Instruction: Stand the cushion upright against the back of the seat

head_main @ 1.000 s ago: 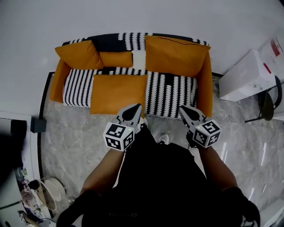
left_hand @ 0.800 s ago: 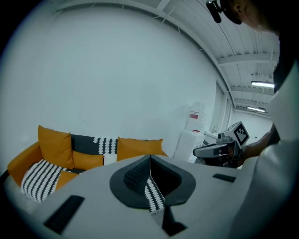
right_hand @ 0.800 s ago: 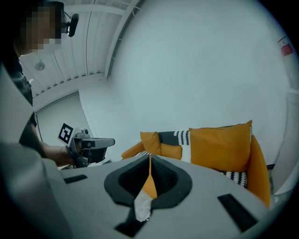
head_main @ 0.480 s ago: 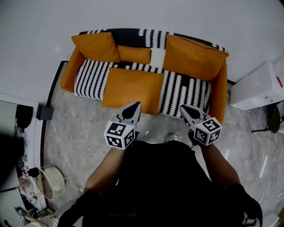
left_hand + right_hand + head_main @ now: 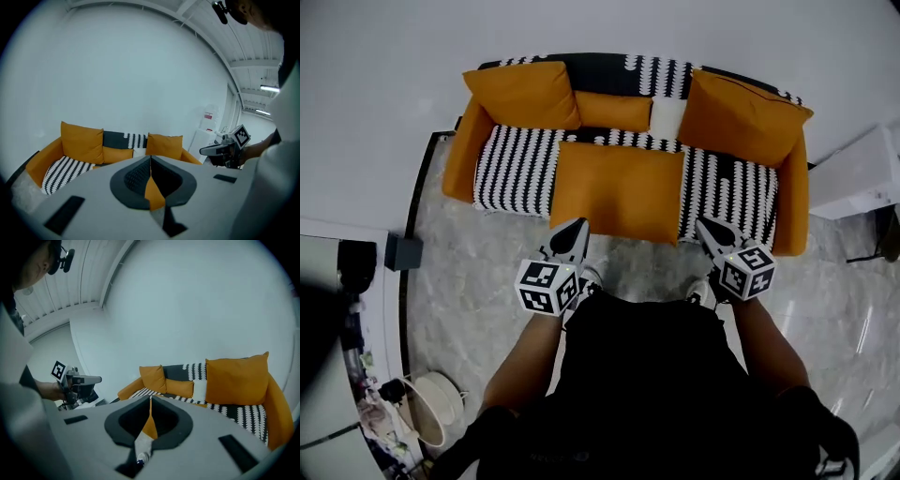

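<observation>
A large orange cushion (image 5: 619, 192) lies flat on the middle of the sofa's black-and-white striped seat (image 5: 517, 169). Two orange cushions stand against the backrest, one at the left (image 5: 525, 94) and one at the right (image 5: 741, 117), with a small orange bolster (image 5: 614, 111) between them. My left gripper (image 5: 575, 228) hovers just off the seat's front edge, by the flat cushion's near left corner. It is shut and empty. My right gripper (image 5: 707, 227) is off the front edge to the cushion's right, also shut and empty. The left gripper view (image 5: 150, 158) and right gripper view (image 5: 150, 399) both face the sofa.
Orange armrests (image 5: 464, 150) close both ends of the sofa, which backs onto a white wall. A white box (image 5: 862, 173) stands to its right. On the marble floor (image 5: 487, 253) to the left is a small dark box (image 5: 403, 251). A white counter (image 5: 337, 319) is at the far left.
The sofa has come nearer and lower in the head view as both grippers moved toward it. Their tips now reach the seat's front edge. Both jaws stayed shut.
</observation>
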`<state>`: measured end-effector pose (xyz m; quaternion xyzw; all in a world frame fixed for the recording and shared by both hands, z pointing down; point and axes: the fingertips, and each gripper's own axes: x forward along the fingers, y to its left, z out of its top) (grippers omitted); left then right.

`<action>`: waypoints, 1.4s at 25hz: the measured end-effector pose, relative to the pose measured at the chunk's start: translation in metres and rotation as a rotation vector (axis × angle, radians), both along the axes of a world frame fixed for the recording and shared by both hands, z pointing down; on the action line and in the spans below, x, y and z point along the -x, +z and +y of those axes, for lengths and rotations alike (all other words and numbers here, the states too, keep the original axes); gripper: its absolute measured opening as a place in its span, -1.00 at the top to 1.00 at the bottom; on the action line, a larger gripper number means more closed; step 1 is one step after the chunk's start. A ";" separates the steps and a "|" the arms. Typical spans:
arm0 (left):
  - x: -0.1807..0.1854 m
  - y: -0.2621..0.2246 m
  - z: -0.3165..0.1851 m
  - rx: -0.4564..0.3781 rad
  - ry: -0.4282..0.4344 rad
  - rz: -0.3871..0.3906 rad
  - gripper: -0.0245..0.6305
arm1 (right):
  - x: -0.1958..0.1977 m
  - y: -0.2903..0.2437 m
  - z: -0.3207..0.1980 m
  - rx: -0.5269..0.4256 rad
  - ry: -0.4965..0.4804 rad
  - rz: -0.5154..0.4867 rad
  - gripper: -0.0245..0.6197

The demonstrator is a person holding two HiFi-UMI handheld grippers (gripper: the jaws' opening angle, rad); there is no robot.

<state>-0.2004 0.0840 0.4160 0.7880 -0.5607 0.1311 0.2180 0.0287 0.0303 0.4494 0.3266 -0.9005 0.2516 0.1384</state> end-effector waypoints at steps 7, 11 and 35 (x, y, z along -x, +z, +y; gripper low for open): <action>0.102 0.028 -0.018 0.048 0.081 0.014 0.87 | 0.071 0.010 0.010 0.028 0.130 0.051 0.80; 0.132 0.036 -0.019 0.060 0.131 0.017 0.87 | 0.076 0.018 0.016 0.034 0.217 0.104 0.80; 0.238 0.294 0.025 0.538 0.136 -0.237 0.87 | 0.015 0.276 0.058 0.523 0.365 0.487 0.79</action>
